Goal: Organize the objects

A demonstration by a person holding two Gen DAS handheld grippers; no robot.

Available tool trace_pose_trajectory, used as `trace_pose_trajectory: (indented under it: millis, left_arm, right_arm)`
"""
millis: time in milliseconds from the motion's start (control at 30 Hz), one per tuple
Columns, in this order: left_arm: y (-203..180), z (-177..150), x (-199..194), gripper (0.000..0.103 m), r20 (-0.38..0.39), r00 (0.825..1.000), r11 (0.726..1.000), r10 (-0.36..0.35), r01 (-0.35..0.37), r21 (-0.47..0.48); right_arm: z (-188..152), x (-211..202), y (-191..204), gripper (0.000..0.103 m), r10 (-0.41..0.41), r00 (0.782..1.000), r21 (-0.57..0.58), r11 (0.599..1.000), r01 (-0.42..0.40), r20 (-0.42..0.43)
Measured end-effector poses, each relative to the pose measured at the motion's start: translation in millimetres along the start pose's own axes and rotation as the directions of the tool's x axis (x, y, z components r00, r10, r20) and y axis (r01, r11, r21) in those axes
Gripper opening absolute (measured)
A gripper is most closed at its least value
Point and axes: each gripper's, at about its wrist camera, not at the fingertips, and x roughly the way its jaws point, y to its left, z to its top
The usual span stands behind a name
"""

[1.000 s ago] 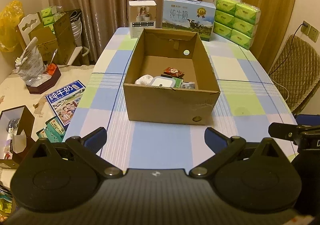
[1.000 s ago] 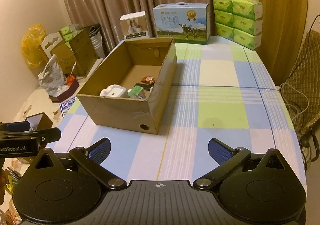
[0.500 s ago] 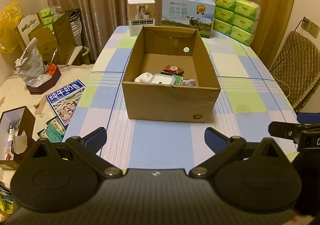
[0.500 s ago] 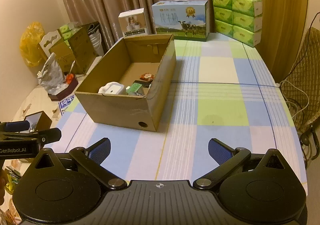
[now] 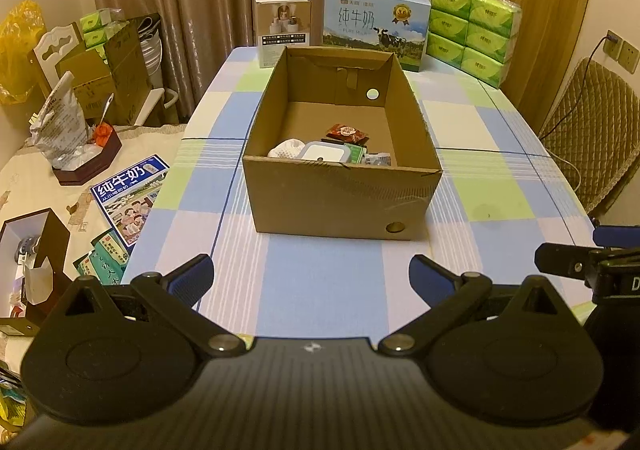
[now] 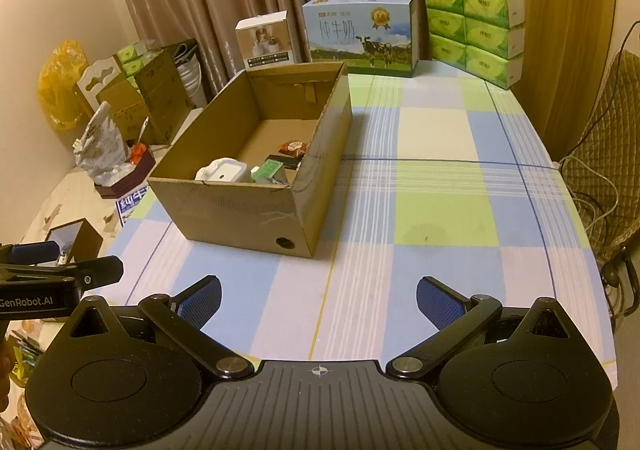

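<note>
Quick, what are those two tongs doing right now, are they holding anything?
Left tongs: open, holding nothing, above the table.
Right tongs: open, holding nothing, also short of the cardboard box.

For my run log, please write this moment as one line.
left gripper: open, empty | right gripper: open, empty | cardboard box: on table, small items inside | both grippers short of box

Cardboard box (image 5: 344, 194) sits mid-desk (image 5: 480, 186), open top. Inside box, near front wall: white container (image 5: 323, 151), snack packet (image 5: 347, 132) behind it, small packs to its right. Behind box at desk's far edge: small carton (image 5: 283, 28) left, milk carton (image 5: 376, 24) centre, tissue packs (image 5: 472, 32) right.
</note>
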Motion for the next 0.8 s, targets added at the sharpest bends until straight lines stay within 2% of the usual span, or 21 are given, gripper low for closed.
trace_pose_trajectory:
  millis: [800]
  left_arm:
    - [-1.8, -3.8, 3.3, 0.102, -0.005, 1.000, 1.000, -0.009, 0.009, 0.003]
  right_arm:
    - [-2.8, 4.7, -1.0, 0.101, -0.004, 1.000, 0.005, 1.000, 0.004, -0.007]
